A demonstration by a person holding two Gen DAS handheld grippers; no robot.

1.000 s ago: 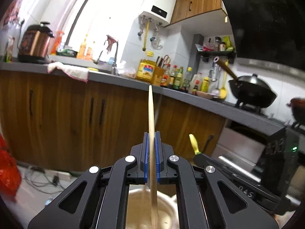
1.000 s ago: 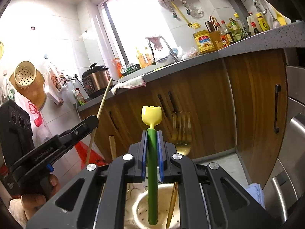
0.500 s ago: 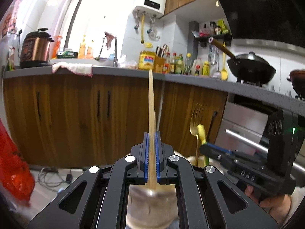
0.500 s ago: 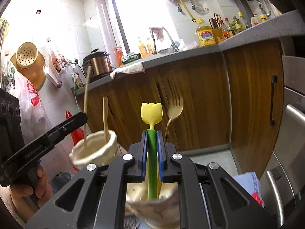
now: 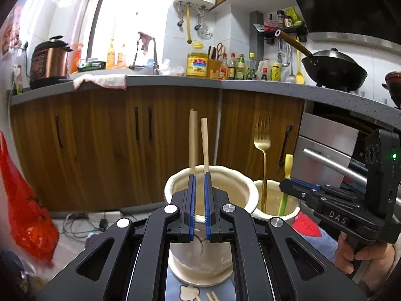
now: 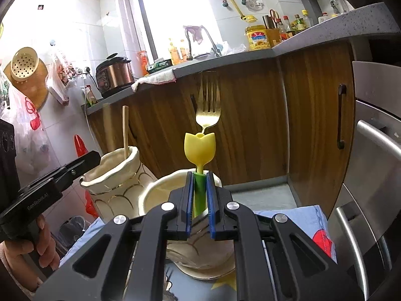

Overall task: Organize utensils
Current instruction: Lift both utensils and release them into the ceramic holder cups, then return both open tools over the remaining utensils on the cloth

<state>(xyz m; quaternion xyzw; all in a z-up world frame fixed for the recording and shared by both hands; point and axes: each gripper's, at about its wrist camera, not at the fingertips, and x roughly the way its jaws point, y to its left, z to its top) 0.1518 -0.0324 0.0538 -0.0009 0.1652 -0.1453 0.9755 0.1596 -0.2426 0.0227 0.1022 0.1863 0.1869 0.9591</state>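
Our left gripper (image 5: 199,175) has its blue-padded fingers drawn close, leaving only a narrow slit, and we see nothing caught in it. Just past the fingertips two pale wooden chopsticks (image 5: 192,138) stand upright, side by side, in the wide cream ceramic pot with the wavy rim (image 5: 246,188). Whether either stick touches a fingertip we cannot tell. Our right gripper (image 6: 200,174) pinches the green plastic stem of a utensil with a yellow tulip-shaped head (image 6: 199,148). The stem is held upright with its lower end down inside a second cream ceramic pot (image 6: 153,193). A golden metal fork (image 6: 208,115) stands in that same pot, tines up, just behind the tulip head. The two pots sit close beside each other on a blue patterned cloth (image 6: 300,215). A person's hand (image 5: 363,258) holds the right gripper's handle, and another hand (image 6: 30,248) holds the left one. Behind everything run dark wooden cabinet fronts (image 5: 100,138) under a grey stone counter (image 5: 250,86).
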